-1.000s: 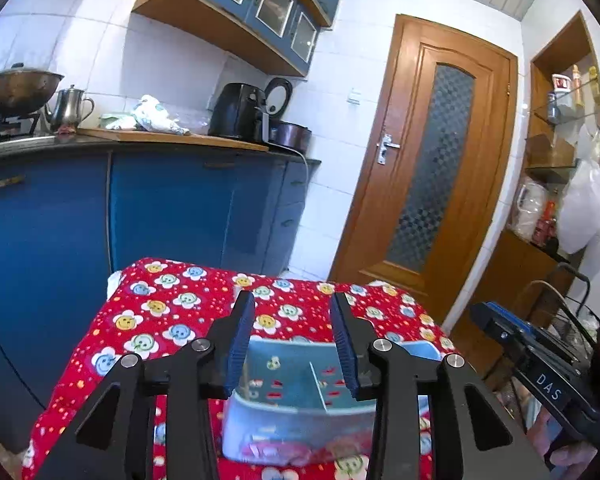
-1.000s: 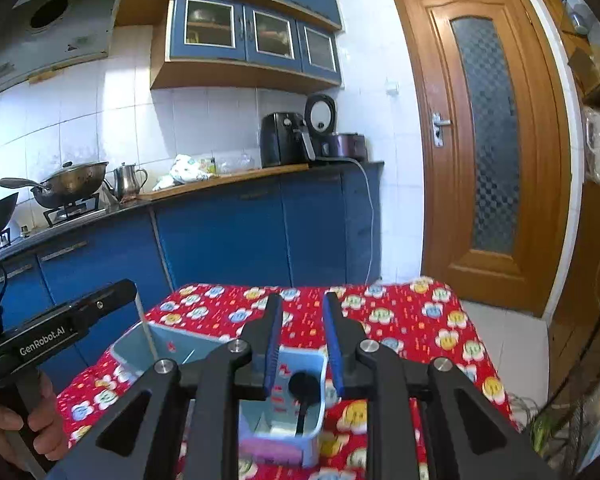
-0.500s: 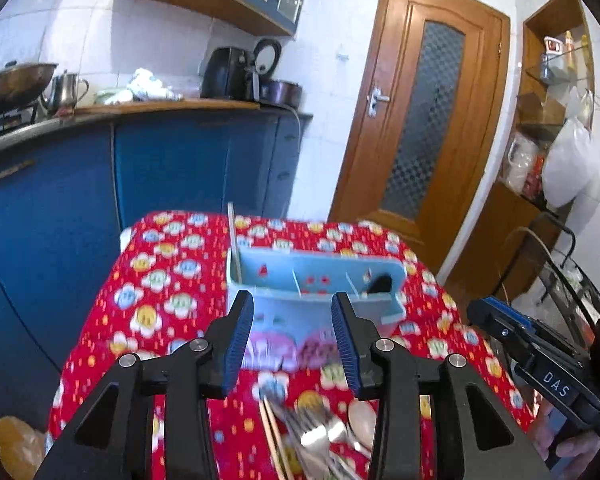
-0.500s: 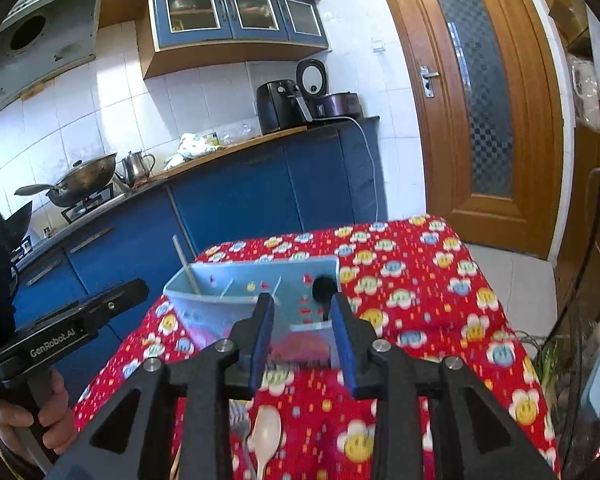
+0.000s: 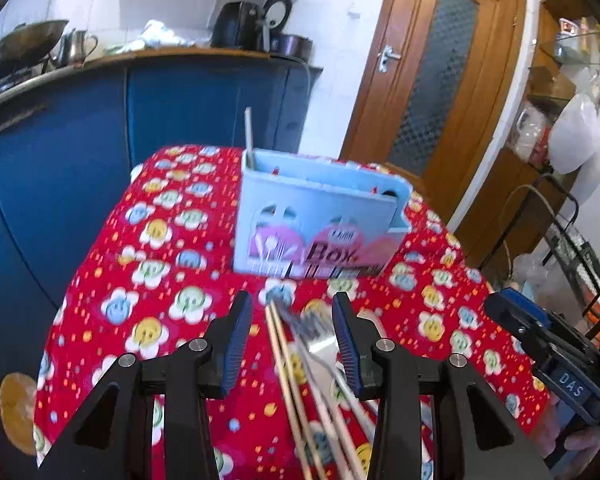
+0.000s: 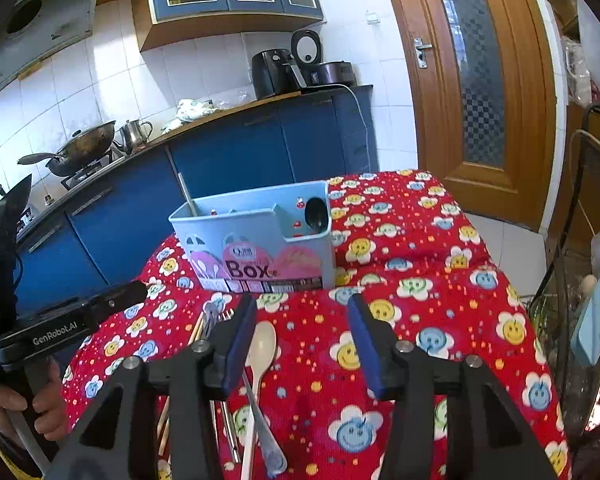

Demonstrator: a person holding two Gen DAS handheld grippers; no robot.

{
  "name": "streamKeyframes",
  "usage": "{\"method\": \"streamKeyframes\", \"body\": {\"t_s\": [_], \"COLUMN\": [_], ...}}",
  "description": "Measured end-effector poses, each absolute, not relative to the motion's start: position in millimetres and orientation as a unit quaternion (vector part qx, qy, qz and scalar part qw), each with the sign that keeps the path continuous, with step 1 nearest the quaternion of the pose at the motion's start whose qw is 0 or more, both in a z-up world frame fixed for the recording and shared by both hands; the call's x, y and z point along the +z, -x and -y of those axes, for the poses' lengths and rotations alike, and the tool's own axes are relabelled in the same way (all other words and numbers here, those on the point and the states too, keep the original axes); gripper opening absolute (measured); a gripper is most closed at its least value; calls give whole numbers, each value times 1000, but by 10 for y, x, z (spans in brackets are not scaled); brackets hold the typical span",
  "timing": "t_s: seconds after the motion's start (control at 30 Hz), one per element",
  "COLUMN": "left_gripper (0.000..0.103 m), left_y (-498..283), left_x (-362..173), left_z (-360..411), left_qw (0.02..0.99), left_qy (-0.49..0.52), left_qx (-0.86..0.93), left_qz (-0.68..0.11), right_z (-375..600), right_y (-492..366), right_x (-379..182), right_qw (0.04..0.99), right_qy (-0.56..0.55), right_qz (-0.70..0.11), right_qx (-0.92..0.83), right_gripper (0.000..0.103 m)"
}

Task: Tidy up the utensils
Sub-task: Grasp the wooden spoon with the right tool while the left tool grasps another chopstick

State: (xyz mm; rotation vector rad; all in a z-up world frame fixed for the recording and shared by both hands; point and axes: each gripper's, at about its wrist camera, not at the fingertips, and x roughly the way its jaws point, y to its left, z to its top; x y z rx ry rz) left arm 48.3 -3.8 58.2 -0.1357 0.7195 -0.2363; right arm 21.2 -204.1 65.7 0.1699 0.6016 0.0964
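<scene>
We hold our left gripper [image 5: 293, 334] low over the table, jaws spread wide and gripping nothing, so that the loose chopsticks [image 5: 284, 356] and the fork [image 5: 318, 344] lie between the fingers from 12 toward 6 o'clock. That placement suits picking from the pile, which is blurred in the left wrist view, so we cannot count the pieces.

At 12 o'clock from the pile stands the pale blue utensil box [image 6: 260, 236], upright on the red flowered tablecloth [image 6: 420, 280], its open top facing us so pieces can drop in from above. At its left end one stick [image 6: 188, 194] already leans in the left compartment. At its right end a dark spoon [image 6: 316, 214] sits in the small compartment.

Further right, our right gripper [image 6: 302, 338] also hangs wide apart and empty, with the cream spoon [image 6: 260, 350] just beside its left finger, at about 9 o'clock. A metal handle [image 6: 262, 428] crosses under that spoon, so we judge the overlapping pieces may drag one another when lifted.

At 1 o'clock, well apart, the wooden door [image 6: 472, 80] and the blue cabinets [image 6: 236, 152] do not stand in the way.
</scene>
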Motion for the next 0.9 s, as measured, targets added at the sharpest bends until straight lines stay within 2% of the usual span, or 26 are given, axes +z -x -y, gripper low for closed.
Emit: {"method": "streamKeyframes", "body": {"t_s": [0.37, 0.9], "left_gripper": [42, 42], "left_y": [-450, -669], "left_x": [280, -102], "left_z": [31, 181], "left_qw": [909, 874], "left_qy": [57, 47], "left_qx": [-92, -89], "left_qz": [-401, -475], "right_z": [2081, 2312], "right_y": [-108, -96], "right_x": [397, 189], "right_qw": [940, 930], "right_qy": [-98, -129], "right_qz": [-323, -342], "right_qx": [39, 35], "right_gripper": [60, 61]}}
